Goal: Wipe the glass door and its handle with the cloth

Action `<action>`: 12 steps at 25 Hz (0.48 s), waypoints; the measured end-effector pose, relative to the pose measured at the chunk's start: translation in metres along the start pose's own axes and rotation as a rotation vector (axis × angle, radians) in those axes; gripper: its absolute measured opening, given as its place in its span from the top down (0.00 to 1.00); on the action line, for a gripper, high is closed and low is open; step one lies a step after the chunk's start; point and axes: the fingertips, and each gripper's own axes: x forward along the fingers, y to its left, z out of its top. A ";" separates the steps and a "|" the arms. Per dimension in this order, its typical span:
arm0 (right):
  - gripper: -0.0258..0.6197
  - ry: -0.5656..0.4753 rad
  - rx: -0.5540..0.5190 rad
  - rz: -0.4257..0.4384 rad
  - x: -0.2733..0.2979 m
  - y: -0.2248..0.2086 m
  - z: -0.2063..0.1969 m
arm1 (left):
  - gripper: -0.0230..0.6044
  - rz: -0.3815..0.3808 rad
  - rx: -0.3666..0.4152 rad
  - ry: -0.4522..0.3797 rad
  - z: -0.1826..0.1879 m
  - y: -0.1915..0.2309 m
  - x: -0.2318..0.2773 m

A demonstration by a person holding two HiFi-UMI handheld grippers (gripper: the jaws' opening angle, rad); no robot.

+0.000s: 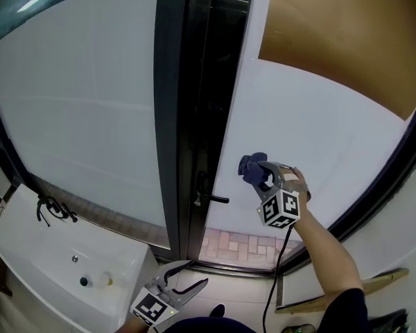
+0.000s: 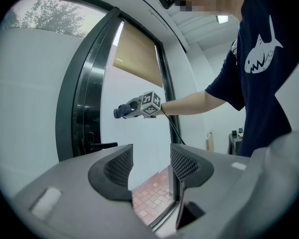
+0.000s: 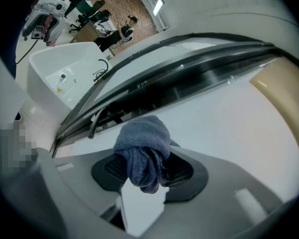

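Your right hand-held gripper (image 1: 258,175) is clenched on the bunched blue-grey cloth (image 3: 143,151), held up to the frosted white glass door (image 1: 319,137), just above and right of its black lever handle (image 1: 211,198). Your left hand-held gripper (image 2: 150,166) hangs low, jaws apart with nothing between them, near the white basin (image 1: 35,234).

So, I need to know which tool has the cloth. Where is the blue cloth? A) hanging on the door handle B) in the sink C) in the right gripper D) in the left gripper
C: the right gripper is shut on the bunched cloth; the left gripper is open and empty.
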 end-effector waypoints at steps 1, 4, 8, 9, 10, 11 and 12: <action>0.68 -0.014 -0.020 0.012 0.008 0.006 0.012 | 0.59 0.008 -0.002 0.000 0.000 0.001 -0.002; 0.68 -0.041 -0.055 0.045 0.032 0.020 0.039 | 0.59 0.032 -0.004 -0.002 0.002 0.005 -0.007; 0.68 -0.044 -0.062 0.077 0.058 0.032 0.057 | 0.59 0.057 -0.005 -0.001 -0.001 0.008 -0.013; 0.68 -0.038 -0.067 0.082 0.062 0.034 0.057 | 0.59 0.062 -0.008 -0.001 -0.001 0.008 -0.014; 0.68 -0.030 -0.076 0.085 0.067 0.036 0.056 | 0.59 0.066 -0.011 0.004 -0.004 0.009 -0.015; 0.68 -0.022 -0.088 0.086 0.070 0.039 0.054 | 0.59 0.070 -0.013 0.006 -0.006 0.009 -0.016; 0.68 -0.014 -0.100 0.086 0.071 0.040 0.050 | 0.59 0.073 -0.016 0.003 -0.005 0.009 -0.017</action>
